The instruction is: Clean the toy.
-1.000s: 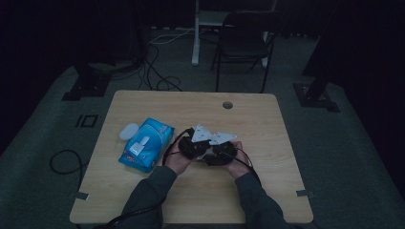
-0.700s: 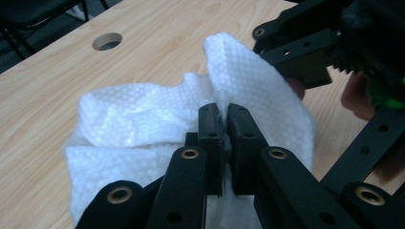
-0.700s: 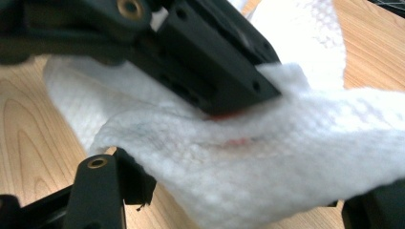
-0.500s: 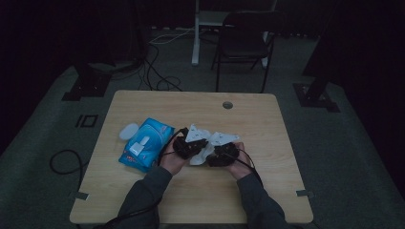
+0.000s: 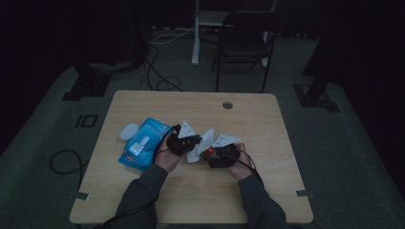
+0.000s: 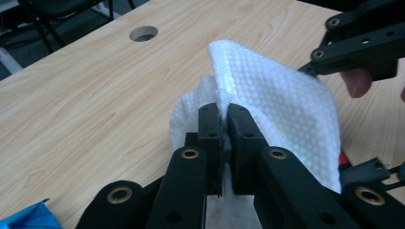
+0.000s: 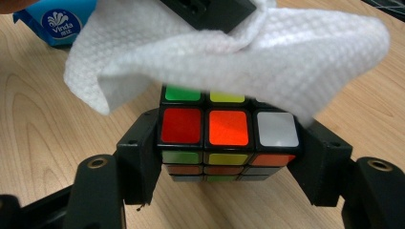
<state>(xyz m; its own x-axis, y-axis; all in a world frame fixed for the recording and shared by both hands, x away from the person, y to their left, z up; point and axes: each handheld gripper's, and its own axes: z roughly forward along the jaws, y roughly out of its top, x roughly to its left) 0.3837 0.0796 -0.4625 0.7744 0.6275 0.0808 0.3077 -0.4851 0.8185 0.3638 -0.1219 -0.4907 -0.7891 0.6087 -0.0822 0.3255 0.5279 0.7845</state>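
we are looking down on a wooden table point(image 5: 143, 200) in a dim room, with a person's forearms coming in from the near edge. the left gripper point(image 6: 223, 125) is pinching a white textured wipe point(image 6: 277, 102); in the left gripper view its two black jaws are standing almost together with a fold of the cloth squeezed between them. the rest of the wipe is billowing up and away from the jaws, above the table top.

the right gripper point(image 7: 229, 143) is clamping a colour cube point(image 7: 228, 128) from both sides, the pads pressing on its left and right faces. the cube is sitting low over the wood, just in front of the person, right of the table's middle; we cannot tell whether it is touching the surface. on the face turned to the camera we are reading red, orange and white squares in the top row.

the wipe is draping over the far upper part of the cube in the right gripper view, covering its back edge, and the left gripper's black body is showing above the cloth.

in the high view both grippers are sitting close together, the wipe point(image 5: 203, 143) bridging them. a blue tissue pack point(image 5: 143, 145) is lying just left of the left hand point(image 5: 168, 157), with a small white lid point(image 5: 128, 130) beside its far-left corner. a round cable hole point(image 5: 228, 105) is sitting near the table's far edge.
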